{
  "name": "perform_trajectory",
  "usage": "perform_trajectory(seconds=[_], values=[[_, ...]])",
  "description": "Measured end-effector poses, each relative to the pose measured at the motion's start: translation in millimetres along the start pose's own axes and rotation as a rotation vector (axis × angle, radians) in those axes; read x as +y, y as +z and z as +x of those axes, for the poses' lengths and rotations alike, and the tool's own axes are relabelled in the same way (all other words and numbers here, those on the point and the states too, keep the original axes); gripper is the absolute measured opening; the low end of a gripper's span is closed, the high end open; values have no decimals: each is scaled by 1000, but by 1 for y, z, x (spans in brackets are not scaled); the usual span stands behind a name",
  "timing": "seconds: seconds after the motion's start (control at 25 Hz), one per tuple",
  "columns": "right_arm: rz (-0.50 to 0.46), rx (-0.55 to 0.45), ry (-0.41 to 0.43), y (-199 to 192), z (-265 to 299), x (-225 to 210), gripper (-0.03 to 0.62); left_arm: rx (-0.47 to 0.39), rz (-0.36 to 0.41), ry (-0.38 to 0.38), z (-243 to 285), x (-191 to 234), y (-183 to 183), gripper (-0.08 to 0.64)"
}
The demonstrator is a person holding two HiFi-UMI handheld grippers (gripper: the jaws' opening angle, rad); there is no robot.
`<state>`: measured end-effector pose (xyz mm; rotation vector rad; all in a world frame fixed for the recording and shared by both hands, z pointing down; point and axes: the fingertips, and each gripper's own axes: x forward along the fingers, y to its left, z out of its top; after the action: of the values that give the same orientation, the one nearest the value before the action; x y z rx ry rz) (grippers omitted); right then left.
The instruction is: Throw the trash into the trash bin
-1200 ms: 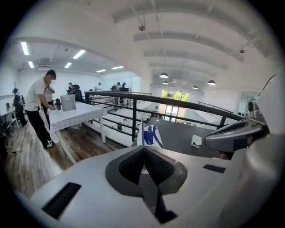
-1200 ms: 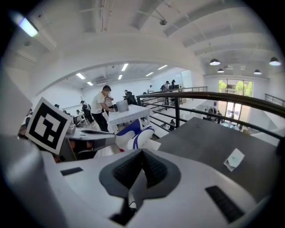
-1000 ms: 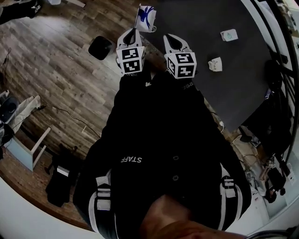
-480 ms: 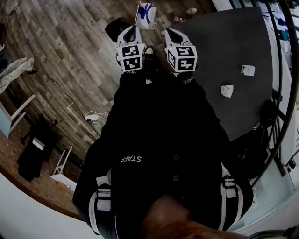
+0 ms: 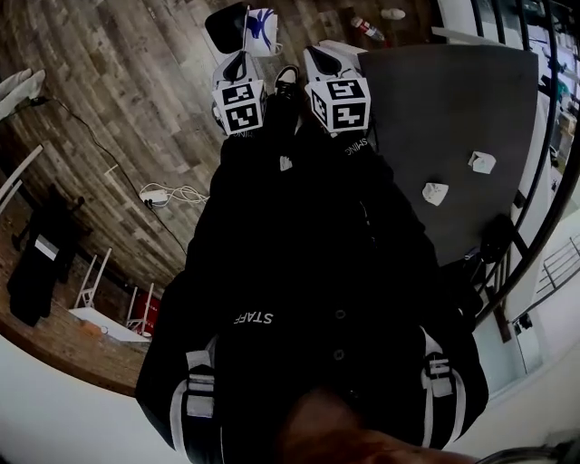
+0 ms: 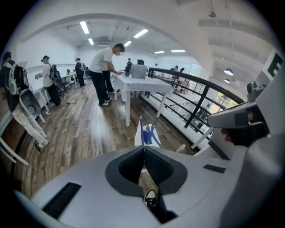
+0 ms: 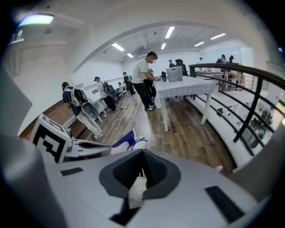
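The fingers (image 6: pixel 131 167) of the left gripper (image 6: pixel 143 150) are clenched on a white-and-blue wrapper (image 6: pixel 147 133), which is seen in the head view at the black trash bin (image 5: pixel 222 20). A crumpled white scrap (image 7: pixel 136 191) is grasped by the right gripper (image 7: pixel 142 165). Two paper wads (image 5: pixel 481 162) are seen on the dark counter (image 5: pixel 453 91).

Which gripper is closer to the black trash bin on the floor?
Left. The left gripper is just below the trash bin in the head view; the right gripper sits farther to its right.
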<state>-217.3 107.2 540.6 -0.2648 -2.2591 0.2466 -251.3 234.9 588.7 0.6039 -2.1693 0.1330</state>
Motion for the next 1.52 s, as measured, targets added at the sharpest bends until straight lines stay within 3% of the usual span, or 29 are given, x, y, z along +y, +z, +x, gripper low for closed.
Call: perform_trajectory(seconds=[0.32, 0.72, 1.04, 1.36, 1.52], values=[[15, 119, 62, -62, 117, -9, 14, 111, -74, 59, 88, 55, -79, 6], [57, 209, 56, -136, 245, -44, 14, 183, -133, 162, 200, 124, -179, 6], [73, 252, 65, -197, 300, -49, 14, 217, -122, 179, 282, 153, -242, 6], [78, 275, 71, -215, 322, -61, 15, 242, -226, 182, 331, 153, -270, 6], [82, 285, 68, -223, 332, -68, 15, 268, -241, 169, 351, 151, -281, 6]])
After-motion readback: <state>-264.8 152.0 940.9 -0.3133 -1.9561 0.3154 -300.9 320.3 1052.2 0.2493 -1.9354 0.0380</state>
